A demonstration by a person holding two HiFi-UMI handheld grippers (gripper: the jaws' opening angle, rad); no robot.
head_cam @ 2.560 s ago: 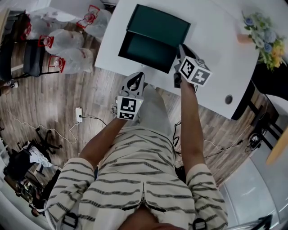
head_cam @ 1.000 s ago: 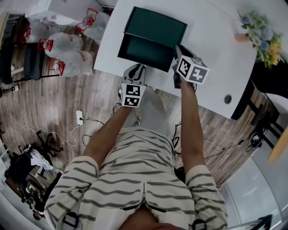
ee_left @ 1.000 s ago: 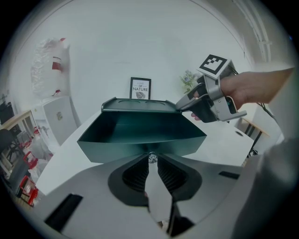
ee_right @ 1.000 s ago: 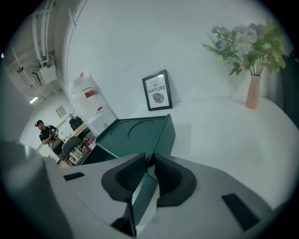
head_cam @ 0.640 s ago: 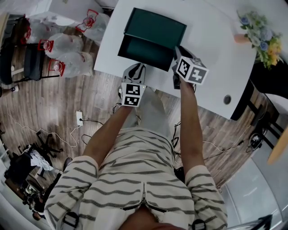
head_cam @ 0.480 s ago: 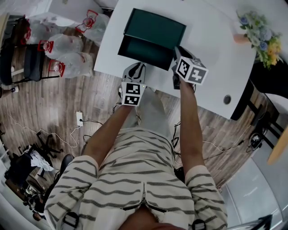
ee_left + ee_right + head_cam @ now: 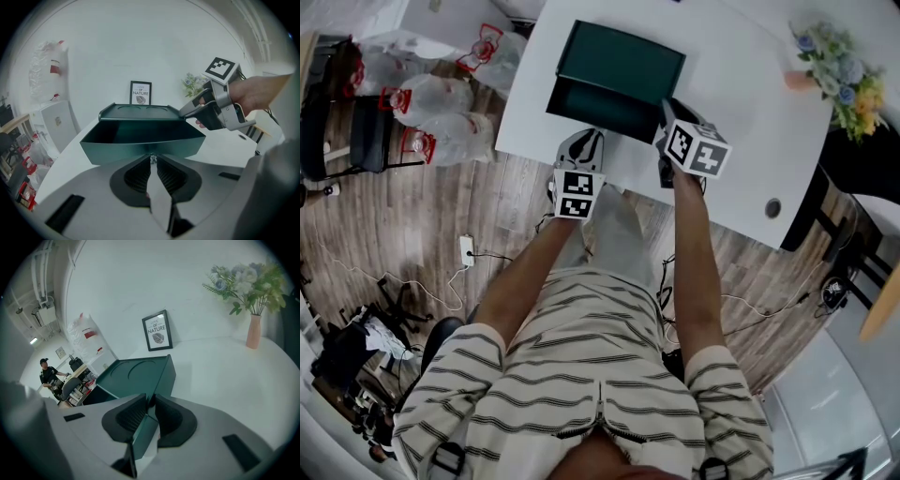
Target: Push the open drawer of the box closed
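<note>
Pre-push: left tool (image 7: 153, 158) pinched together, empty, tip at open drawer (image 7: 140, 144) front; right tool (image 7: 150, 402) likewise, beside box (image 7: 136, 372). Next: shove straight in.

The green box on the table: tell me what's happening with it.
A person works two handheld grippers at a dark green box on the white table. Its drawer stands open toward them. The left tongs, shut, sit at the drawer's front wall, seemingly ready to push. The right tongs, also together, are at the box's near right corner.
</note>
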